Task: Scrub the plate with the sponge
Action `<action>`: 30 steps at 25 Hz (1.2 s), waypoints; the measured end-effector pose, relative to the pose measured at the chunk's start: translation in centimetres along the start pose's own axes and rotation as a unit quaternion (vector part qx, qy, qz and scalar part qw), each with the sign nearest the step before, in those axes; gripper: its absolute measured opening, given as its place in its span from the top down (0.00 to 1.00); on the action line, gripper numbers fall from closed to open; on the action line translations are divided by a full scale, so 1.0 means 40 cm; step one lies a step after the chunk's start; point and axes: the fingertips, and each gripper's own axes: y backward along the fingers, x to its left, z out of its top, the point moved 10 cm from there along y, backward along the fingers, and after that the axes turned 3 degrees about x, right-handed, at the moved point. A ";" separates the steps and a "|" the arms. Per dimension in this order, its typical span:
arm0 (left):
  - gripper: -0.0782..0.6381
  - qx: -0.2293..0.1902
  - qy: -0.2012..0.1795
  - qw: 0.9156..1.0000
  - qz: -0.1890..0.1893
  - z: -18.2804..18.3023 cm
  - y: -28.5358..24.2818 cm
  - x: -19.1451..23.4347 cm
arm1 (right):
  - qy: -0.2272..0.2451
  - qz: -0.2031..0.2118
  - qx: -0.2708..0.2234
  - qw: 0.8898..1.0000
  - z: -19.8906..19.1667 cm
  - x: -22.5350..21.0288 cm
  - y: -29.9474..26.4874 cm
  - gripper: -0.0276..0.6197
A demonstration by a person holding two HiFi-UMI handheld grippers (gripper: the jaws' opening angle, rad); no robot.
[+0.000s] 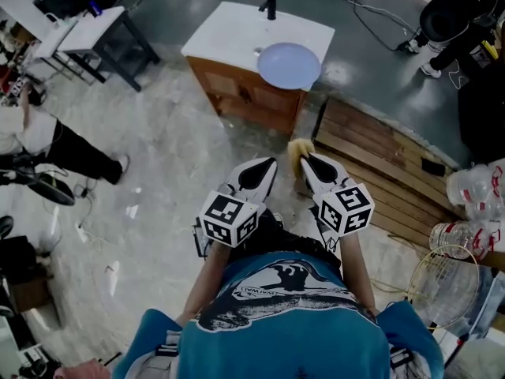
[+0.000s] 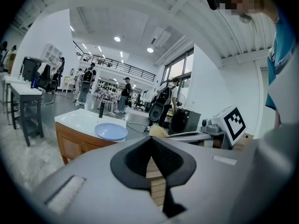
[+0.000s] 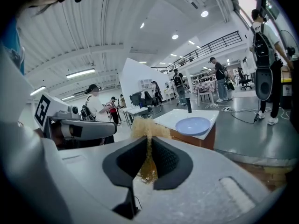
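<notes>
- The left tongs [image 1: 263,170] are pressed together with nothing between them.
- Just beside them, the right tongs [image 1: 310,164] pinch a yellow, fibrous sponge [image 1: 298,150], which tufts out past the tips.
- The pale blue plate [image 1: 289,65] lies flat on the white-topped table [image 1: 229,34] near the faucet [image 1: 270,5], well apart from both tongs.
- As I judge it, the sponge is in hand and nothing more. The tongs must still reach the plate, and all the scrubbing is left.
</notes>
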 end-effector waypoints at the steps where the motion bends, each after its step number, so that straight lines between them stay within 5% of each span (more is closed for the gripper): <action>1: 0.87 0.002 0.002 1.000 0.000 0.000 -0.005 0.000 | -0.003 0.001 0.001 1.000 0.000 -0.005 -0.001 0.91; 15: 0.87 0.027 0.011 1.000 0.009 0.013 -0.082 0.080 | -0.044 0.017 0.000 0.999 -0.001 -0.075 -0.085 0.91; 30: 0.79 0.063 0.017 0.997 -0.044 0.162 -0.290 0.449 | -0.064 -0.056 -0.004 0.996 0.183 -0.203 -0.382 0.91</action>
